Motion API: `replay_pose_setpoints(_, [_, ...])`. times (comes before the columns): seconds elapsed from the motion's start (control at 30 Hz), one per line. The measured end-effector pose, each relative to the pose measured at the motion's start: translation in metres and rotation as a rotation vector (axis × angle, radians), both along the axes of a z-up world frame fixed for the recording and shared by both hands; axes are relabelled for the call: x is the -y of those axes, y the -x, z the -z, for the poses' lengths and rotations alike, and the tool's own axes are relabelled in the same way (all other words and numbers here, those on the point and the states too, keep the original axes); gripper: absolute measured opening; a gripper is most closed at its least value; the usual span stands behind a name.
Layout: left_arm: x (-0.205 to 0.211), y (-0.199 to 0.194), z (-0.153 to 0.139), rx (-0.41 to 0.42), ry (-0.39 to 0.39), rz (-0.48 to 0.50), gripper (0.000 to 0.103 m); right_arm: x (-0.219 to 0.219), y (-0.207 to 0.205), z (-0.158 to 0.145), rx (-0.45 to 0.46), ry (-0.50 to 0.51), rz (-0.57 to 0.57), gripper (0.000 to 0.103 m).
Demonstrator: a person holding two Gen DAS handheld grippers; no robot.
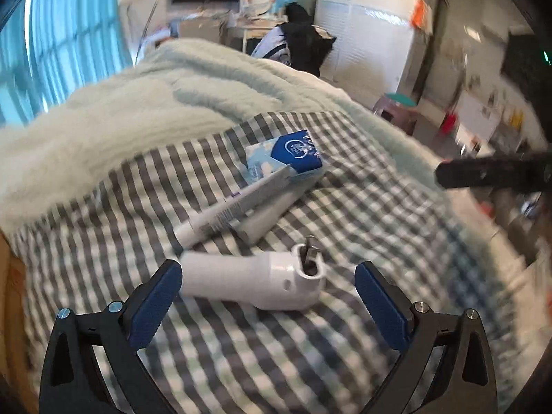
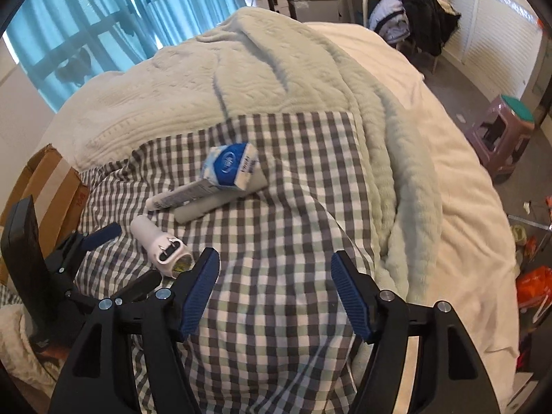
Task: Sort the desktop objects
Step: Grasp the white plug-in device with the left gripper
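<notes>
On a grey-and-white checked cloth lies a white handle-shaped device with a metal clip at its wide end. My left gripper is open, its blue pads on either side of the device and not pressing it. Beyond that lie a white tube, a pale cylinder under it, and a blue-and-white tissue pack. My right gripper is open over bare checked cloth, to the right of the device, tube and tissue pack.
A fluffy pale green blanket covers the bed behind the cloth. A cardboard box stands at the left. A purple stool is on the floor to the right, and clothes hang over a chair at the back.
</notes>
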State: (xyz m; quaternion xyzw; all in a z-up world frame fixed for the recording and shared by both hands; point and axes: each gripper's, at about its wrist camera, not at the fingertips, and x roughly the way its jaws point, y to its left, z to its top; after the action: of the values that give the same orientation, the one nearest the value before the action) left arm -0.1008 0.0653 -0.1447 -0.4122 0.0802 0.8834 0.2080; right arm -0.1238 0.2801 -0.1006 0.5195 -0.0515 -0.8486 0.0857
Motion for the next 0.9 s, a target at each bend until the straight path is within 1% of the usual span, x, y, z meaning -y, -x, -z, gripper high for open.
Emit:
replay_pose_setpoints(0.03, [-0.002, 0.002, 0.003, -0.003, 0.019, -0.003, 0.103, -0.002, 0.000, 0.002, 0.004, 0.004, 0.004, 0.067])
replay_pose_setpoints(0.07, [-0.003, 0.006, 0.008, 0.010, 0.033, -0.014, 0.103, -0.004, 0.001, 0.003, 0.009, 0.008, 0.006, 0.067])
replay_pose_setpoints(0.1, [-0.001, 0.011, 0.013, 0.031, 0.032, -0.031, 0.103, -0.004, 0.001, 0.005, 0.011, 0.011, 0.005, 0.067])
replay_pose_setpoints(0.17, [0.004, 0.020, 0.024, 0.077, -0.001, -0.052, 0.103, -0.002, 0.002, 0.006, 0.012, 0.005, -0.006, 0.067])
replay_pose_setpoints(0.23, [0.006, 0.025, 0.034, 0.112, -0.009, -0.049, 0.103, 0.001, 0.005, 0.008, 0.010, -0.009, -0.023, 0.067])
replay_pose_setpoints(0.33, [0.003, 0.034, 0.044, 0.122, -0.004, -0.024, 0.103, 0.008, 0.013, 0.011, 0.012, -0.031, -0.045, 0.067])
replay_pose_setpoints(0.37, [0.003, 0.039, 0.047, 0.129, -0.014, -0.014, 0.103, 0.011, 0.015, 0.012, 0.013, -0.033, -0.052, 0.067])
replay_pose_setpoints(0.47, [0.009, 0.047, 0.042, 0.147, -0.067, 0.003, 0.102, 0.022, 0.020, 0.015, 0.009, -0.057, -0.084, 0.067])
replay_pose_setpoints(0.57, [0.021, 0.050, 0.036, 0.158, -0.090, -0.021, 0.102, 0.036, 0.024, 0.011, -0.035, -0.093, -0.137, 0.067])
replay_pose_setpoints(0.63, [0.038, 0.051, 0.030, 0.161, -0.083, -0.084, 0.102, 0.049, 0.026, 0.005, -0.072, -0.103, -0.203, 0.067])
replay_pose_setpoints(0.73, [0.070, 0.046, 0.013, 0.128, -0.075, -0.217, 0.102, 0.076, 0.035, 0.002, -0.117, -0.141, -0.330, 0.067])
replay_pose_setpoints(0.8, [0.089, 0.045, 0.006, 0.102, -0.029, -0.314, 0.102, 0.102, 0.043, 0.005, -0.131, -0.161, -0.438, 0.067])
replay_pose_setpoints(0.87, [0.103, 0.048, 0.007, 0.104, 0.018, -0.387, 0.102, 0.126, 0.050, 0.011, -0.137, -0.189, -0.529, 0.067])
replay_pose_setpoints(0.9, [0.108, 0.047, 0.009, 0.113, 0.028, -0.407, 0.102, 0.140, 0.054, 0.016, -0.129, -0.203, -0.577, 0.067])
